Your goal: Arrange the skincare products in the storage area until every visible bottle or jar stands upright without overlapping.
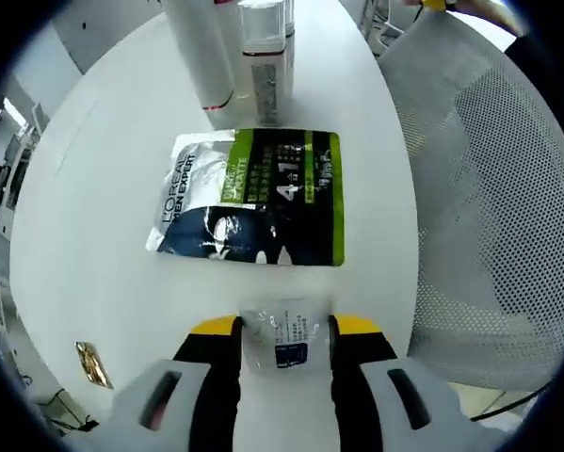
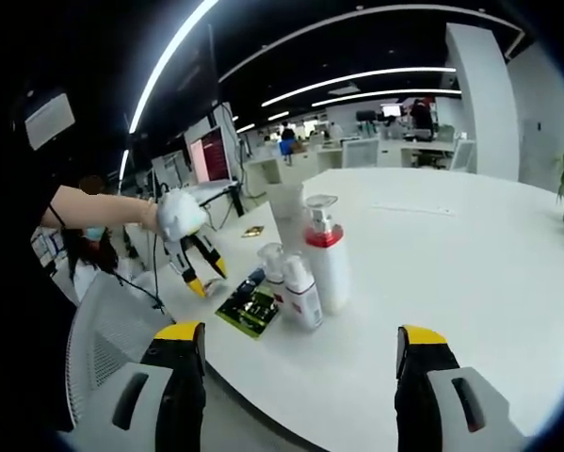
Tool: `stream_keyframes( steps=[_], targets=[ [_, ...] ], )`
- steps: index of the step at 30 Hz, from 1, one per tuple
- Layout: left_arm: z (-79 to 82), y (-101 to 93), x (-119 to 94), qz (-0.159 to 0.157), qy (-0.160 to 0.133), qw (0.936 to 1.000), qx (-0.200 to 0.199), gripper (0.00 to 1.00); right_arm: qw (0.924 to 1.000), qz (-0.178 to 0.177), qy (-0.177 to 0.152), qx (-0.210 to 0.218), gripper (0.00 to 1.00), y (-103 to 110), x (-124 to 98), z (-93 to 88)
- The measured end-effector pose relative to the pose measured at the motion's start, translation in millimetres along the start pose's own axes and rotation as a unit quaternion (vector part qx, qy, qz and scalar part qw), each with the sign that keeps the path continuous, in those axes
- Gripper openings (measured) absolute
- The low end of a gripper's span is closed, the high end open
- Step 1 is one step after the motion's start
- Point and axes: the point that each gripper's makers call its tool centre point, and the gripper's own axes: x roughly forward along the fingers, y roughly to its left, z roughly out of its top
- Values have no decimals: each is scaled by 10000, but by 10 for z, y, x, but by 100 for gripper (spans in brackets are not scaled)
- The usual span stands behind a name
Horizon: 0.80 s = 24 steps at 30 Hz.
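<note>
Four upright containers on the white table (image 2: 470, 245), clustered: a pump bottle (image 2: 326, 254) with a red collar, a tall white tube (image 2: 286, 215) behind it, and two smaller bottles (image 2: 301, 292) at its 8 o'clock. One flat sachet (image 1: 253, 196), green, black and silver, lying face up just beside them. One small gold item (image 1: 92, 363) near the table edge.

In the left gripper view, left gripper (image 1: 283, 341) clamped on a small clear packet (image 1: 283, 337); sachet at 12 o'clock from the jaws, tube and bottles further at 12. In the right gripper view, left gripper held over the sachet by an outstretched arm (image 2: 98, 205), jaws pointing down.

Right gripper (image 2: 298, 350) spread wide, holding nothing, jaws level; bottles at 12 o'clock, apart from it.
</note>
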Motion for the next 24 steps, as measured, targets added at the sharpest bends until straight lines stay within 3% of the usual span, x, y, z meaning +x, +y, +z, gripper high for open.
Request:
stream_keyframes(
  steps=[6, 9, 11, 18, 24],
  targets=[
    [46, -16, 93, -229, -19, 9997, 129, 32, 10000, -50, 12, 40, 86, -22, 2, -6],
    [48, 28, 108, -90, 55, 9995, 312, 35, 10000, -74, 23, 51, 85, -28, 1, -2],
    [51, -3, 101, -197, 13, 9996, 196, 35, 9999, -84, 28, 51, 85, -35, 1, -3],
    [55, 43, 127, -78, -49, 9999, 138, 42, 9999, -119, 53, 65, 85, -60, 10, -11],
    [67, 18, 126, -89, -68, 9999, 16, 42, 9999, -130, 69, 60, 85, -55, 14, -13]
  ],
)
